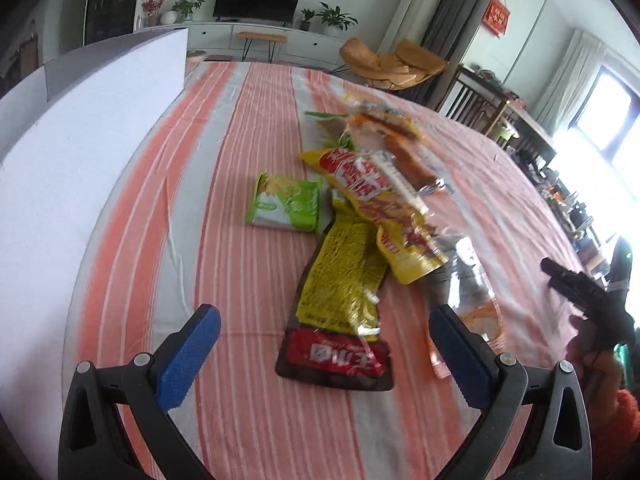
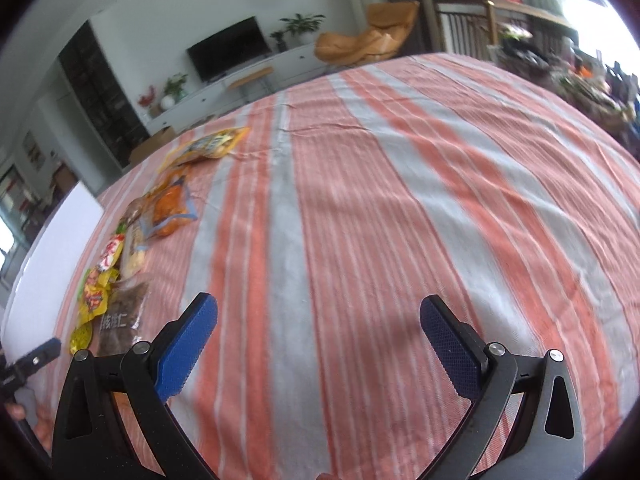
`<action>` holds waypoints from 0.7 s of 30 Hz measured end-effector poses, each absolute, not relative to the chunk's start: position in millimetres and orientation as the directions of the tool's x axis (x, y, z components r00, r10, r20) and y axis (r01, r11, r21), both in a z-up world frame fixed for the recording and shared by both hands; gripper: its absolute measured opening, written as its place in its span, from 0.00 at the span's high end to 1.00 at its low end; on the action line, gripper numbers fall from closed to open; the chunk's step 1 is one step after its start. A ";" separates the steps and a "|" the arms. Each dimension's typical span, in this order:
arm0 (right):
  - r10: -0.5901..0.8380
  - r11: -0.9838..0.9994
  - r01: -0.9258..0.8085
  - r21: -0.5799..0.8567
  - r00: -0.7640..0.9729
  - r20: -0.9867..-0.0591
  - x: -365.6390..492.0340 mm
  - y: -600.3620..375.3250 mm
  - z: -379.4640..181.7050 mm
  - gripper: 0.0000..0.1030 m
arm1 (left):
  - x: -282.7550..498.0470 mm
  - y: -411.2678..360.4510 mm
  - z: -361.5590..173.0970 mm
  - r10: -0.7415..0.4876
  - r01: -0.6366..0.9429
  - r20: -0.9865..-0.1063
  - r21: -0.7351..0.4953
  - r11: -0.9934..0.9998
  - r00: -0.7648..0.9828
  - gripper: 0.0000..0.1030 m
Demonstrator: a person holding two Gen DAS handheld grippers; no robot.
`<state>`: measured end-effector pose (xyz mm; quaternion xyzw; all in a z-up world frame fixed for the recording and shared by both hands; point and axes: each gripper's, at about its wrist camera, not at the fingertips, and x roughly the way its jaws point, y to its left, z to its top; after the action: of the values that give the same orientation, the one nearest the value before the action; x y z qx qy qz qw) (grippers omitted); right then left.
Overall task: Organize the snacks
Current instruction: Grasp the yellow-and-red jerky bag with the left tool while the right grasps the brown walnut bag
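Several snack packets lie in a loose pile on the striped tablecloth (image 1: 248, 128). In the left wrist view a yellow and dark red packet (image 1: 340, 304) lies just ahead of my open, empty left gripper (image 1: 325, 316). A yellow-red packet (image 1: 376, 196) overlaps it, a green packet (image 1: 286, 202) lies to the left, and an orange packet (image 1: 396, 136) lies further back. My right gripper (image 2: 318, 312) is open and empty over bare cloth; the pile (image 2: 132, 248) lies far to its left, with an orange-yellow packet (image 2: 208, 146) behind.
A white box wall (image 1: 84, 152) stands along the left side of the table; it also shows in the right wrist view (image 2: 52, 248). The other gripper's black body (image 1: 588, 296) shows at the right edge. Room furniture lies beyond the table.
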<state>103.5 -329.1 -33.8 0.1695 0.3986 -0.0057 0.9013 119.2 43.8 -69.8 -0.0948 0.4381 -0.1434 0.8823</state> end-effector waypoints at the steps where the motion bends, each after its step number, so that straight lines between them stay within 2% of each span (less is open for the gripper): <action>1: 0.126 0.940 0.149 0.307 0.684 -0.719 104.4 -330.2 -34.3 0.01 | 123.7 38.9 -65.9 -0.338 0.173 -0.748 -0.293 0.940 0.571 0.00; 3: 0.104 0.949 0.153 0.276 0.674 -0.732 106.8 -326.3 -35.0 0.01 | 135.6 24.7 -62.9 -0.307 0.179 -0.777 -0.249 0.952 0.549 0.00; 5: 0.075 0.961 0.153 0.231 0.658 -0.750 110.0 -320.3 -36.3 0.00 | 150.1 6.7 -71.1 -0.233 0.198 -0.838 -0.153 0.968 0.493 0.01; 7: 0.064 0.965 0.152 0.212 0.651 -0.756 111.4 -318.1 -36.7 0.00 | 160.0 -7.1 -85.2 -0.141 0.217 -0.872 -0.041 0.975 0.469 0.13; 9: 0.070 0.963 0.152 0.222 0.654 -0.753 111.4 -318.3 -36.3 0.00 | 157.5 -14.3 -89.0 -0.106 0.243 -0.864 0.019 0.970 0.492 0.18; 11: 0.090 0.957 0.149 0.250 0.664 -0.743 110.7 -320.4 -36.6 0.00 | 150.9 -20.6 -86.0 -0.147 0.287 -0.844 0.009 0.958 0.517 0.47; 13: 0.112 0.952 0.140 0.274 0.671 -0.733 109.6 -322.9 -36.4 0.00 | 142.4 -22.9 -80.0 -0.142 0.291 -0.834 0.024 0.956 0.533 0.62; 16: 0.218 0.947 0.035 0.319 0.657 -0.722 101.2 -309.1 -34.1 0.00 | 117.7 -13.6 -76.1 -0.167 0.272 -0.825 -0.016 0.962 0.540 0.66; 19: 0.412 0.903 -0.157 0.400 0.577 -0.705 88.9 -256.4 -25.6 0.00 | 87.9 0.0 -79.2 -0.178 0.234 -0.808 -0.051 0.971 0.562 0.66; 21: 0.437 0.899 -0.253 0.356 0.533 -0.725 89.9 -212.0 -16.8 0.01 | 77.9 12.6 -82.4 -0.175 0.211 -0.800 -0.062 0.976 0.574 0.66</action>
<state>89.9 -212.0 -16.8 0.1042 0.4406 0.1986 0.8692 77.9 12.6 -82.4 0.0199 0.4484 -0.1088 0.8870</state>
